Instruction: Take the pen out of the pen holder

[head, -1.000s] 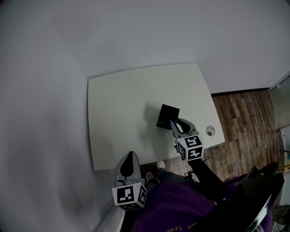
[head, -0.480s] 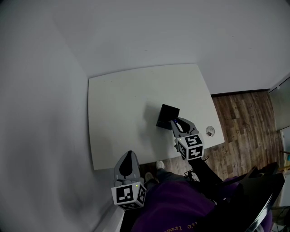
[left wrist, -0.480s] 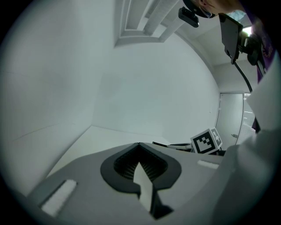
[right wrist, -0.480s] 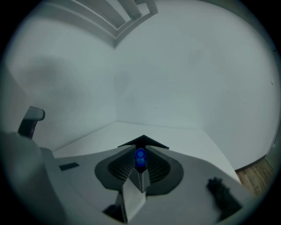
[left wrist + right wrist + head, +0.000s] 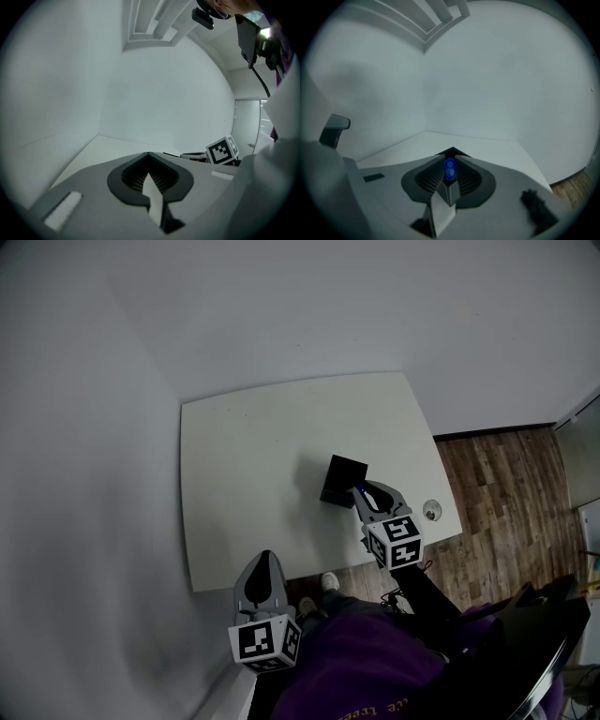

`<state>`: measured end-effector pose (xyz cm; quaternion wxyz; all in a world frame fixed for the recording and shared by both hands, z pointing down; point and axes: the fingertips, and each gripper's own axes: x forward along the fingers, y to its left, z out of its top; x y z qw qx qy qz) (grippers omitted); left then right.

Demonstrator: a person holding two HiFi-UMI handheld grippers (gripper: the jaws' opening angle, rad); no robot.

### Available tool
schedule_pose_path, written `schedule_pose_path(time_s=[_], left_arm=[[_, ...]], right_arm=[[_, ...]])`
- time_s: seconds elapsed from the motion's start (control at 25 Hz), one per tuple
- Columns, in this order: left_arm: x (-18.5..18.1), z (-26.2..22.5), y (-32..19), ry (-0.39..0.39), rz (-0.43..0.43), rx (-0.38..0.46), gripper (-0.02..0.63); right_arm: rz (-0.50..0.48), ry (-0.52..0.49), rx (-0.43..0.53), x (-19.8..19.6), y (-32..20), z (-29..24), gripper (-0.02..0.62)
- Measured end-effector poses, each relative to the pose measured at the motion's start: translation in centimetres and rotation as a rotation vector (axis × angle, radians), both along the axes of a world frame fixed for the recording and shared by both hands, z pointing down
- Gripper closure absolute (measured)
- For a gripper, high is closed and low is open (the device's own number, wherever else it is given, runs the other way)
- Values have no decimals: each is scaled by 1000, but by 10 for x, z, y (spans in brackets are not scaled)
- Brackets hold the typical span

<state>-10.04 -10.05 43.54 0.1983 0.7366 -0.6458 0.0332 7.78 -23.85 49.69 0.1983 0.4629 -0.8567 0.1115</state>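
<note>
A black square pen holder (image 5: pixel 343 480) stands on the white table (image 5: pixel 253 465), right of the middle. My right gripper (image 5: pixel 360 492) sits at the holder's near right corner, shut on a blue pen. In the right gripper view the pen's round blue end (image 5: pixel 449 168) shows end-on between the closed jaws of the right gripper (image 5: pixel 450 155). My left gripper (image 5: pixel 265 560) hovers over the table's near edge, well left of the holder, shut with nothing in it. The left gripper (image 5: pixel 149 158) shows its jaws pressed together, and the right gripper's marker cube (image 5: pixel 222 150) lies beyond to the right.
The table sits in a corner between two pale walls (image 5: pixel 84 474). A small round fitting (image 5: pixel 432 511) lies near the table's right edge. Wood floor (image 5: pixel 511 488) runs to the right. The person's shoe (image 5: pixel 330 581) and purple clothing (image 5: pixel 366 662) are just below the near edge.
Almost nothing: the view shifts a touch, and the right gripper stays by the holder with the pen. The left gripper keeps its place.
</note>
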Motion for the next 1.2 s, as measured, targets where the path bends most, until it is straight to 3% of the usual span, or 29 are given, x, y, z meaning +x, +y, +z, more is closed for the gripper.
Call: schedule_pose_path(time_s=[1.2], left_arm=[[0,-4,2,5,-2,24,600]], right_arm=[[19,-60,77,6,-7,-40,522]])
